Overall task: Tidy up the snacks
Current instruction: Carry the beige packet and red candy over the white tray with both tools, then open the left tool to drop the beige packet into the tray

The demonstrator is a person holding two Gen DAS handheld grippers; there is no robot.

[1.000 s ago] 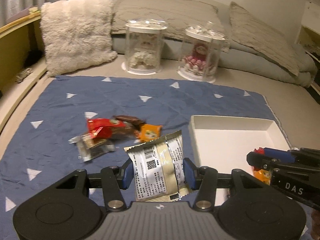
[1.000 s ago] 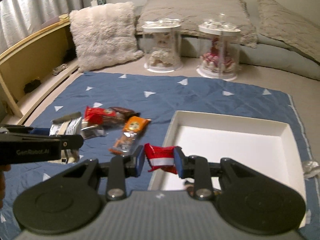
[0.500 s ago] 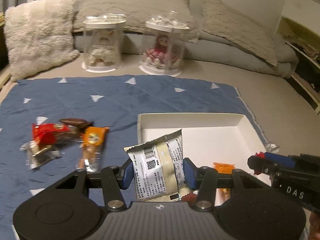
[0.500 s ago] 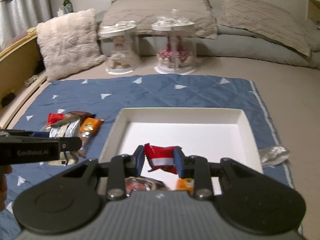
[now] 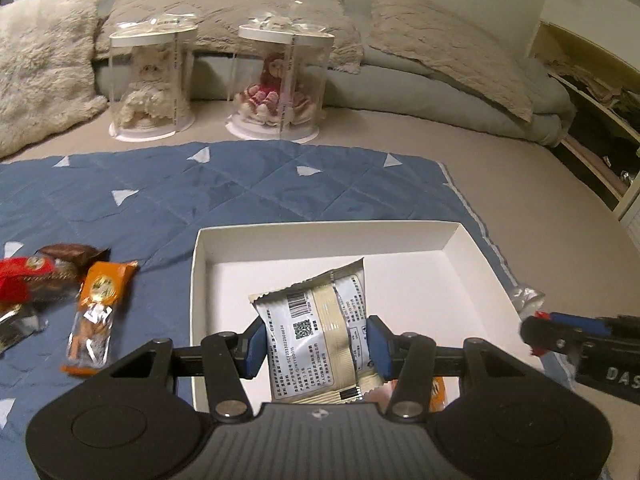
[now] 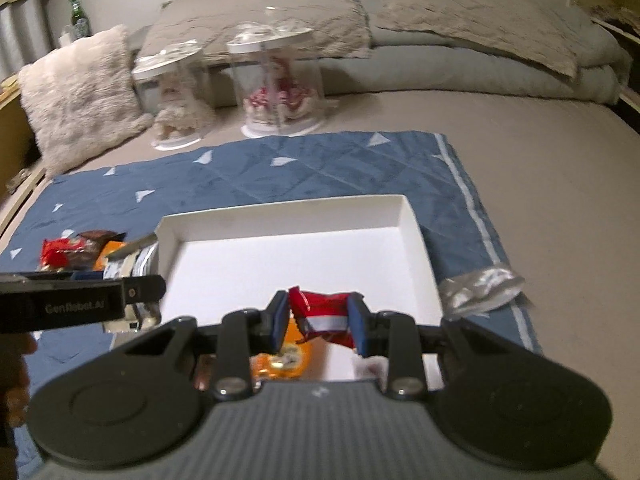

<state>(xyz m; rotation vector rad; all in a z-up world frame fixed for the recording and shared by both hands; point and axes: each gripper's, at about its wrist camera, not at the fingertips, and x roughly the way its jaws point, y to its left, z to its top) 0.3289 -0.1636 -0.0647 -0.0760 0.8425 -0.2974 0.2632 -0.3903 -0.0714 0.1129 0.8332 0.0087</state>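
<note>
Both grippers have swung over from the loose pile onto the white box [image 5: 460,236] since a second ago, each still carrying its snack. Left gripper [image 5: 316,340] is clamped on a silver packet [image 5: 316,328], which now hangs over the box's near-left part. Right gripper [image 6: 320,320] is pinching a small red wrapper [image 6: 324,312] over the box's near edge, right above an orange snack [image 6: 280,360] already lying inside. So we're basically at drop-off: looks like both just need to let go. After that there's still stuff outside the box: an orange bar [image 5: 100,304] and red and brown wrappers [image 5: 36,276] to its left, plus a silver packet [image 6: 480,288] just off its right side.
</note>
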